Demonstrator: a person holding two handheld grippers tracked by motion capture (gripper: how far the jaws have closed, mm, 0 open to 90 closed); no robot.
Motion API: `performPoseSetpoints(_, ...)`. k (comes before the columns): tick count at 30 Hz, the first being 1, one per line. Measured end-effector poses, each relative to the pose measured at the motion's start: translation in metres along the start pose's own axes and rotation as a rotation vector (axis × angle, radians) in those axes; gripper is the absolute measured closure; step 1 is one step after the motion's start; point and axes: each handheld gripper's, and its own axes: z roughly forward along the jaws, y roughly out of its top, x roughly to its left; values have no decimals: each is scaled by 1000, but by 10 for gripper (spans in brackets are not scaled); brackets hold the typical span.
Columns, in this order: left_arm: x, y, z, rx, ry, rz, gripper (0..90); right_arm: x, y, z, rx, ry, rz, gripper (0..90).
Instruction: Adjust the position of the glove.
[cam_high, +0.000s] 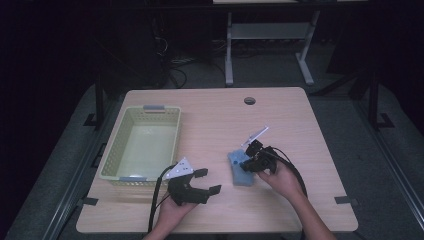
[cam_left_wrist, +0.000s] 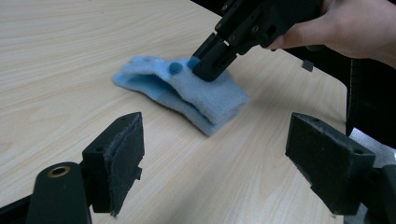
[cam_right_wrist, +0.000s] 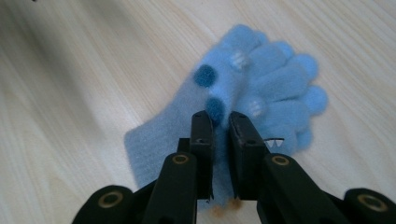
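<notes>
A pair of fuzzy light blue gloves (cam_high: 241, 172) with darker blue dots lies flat on the wooden table, right of centre. My right gripper (cam_high: 246, 164) comes down on them from the right. In the right gripper view its jaws (cam_right_wrist: 219, 116) stand almost together, pinching a fold of the glove (cam_right_wrist: 261, 88) near the cuff. The left gripper view has the same black tips (cam_left_wrist: 205, 70) pressed into the glove (cam_left_wrist: 187, 98). My left gripper (cam_high: 209, 181) rests near the front edge, left of the gloves, open with nothing between its jaws (cam_left_wrist: 217, 126).
A pale green plastic basket (cam_high: 115, 145) stands on the left side of the table with nothing in it. A round cable hole (cam_high: 249, 100) is near the far edge. Bare tabletop (cam_high: 300, 130) lies to the right and behind the gloves.
</notes>
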Motion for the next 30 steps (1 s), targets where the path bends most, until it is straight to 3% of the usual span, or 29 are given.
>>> performPoseSetpoints(9,1,0,0,3,0,-3,190,-2,-4,11,4,-9,5,771)
performPoseSetpoints(14,1,-1,1,11,-5,-4,190,-2,-4,6,-25,-19,17,643)
performPoseSetpoints(16,1,-2,2,13,-5,-3,191,-2,-3,5,-34,-27,25,641)
performPoseSetpoints(17,1,-2,2,14,-4,-1,191,-1,-2,1,-63,-37,17,701)
performPoseSetpoints(21,-1,-1,1,8,-5,-3,191,0,1,1,-86,-44,11,832)
performPoseSetpoints(30,-1,-1,3,13,-13,-10,191,-4,5,20,-56,-16,39,882)
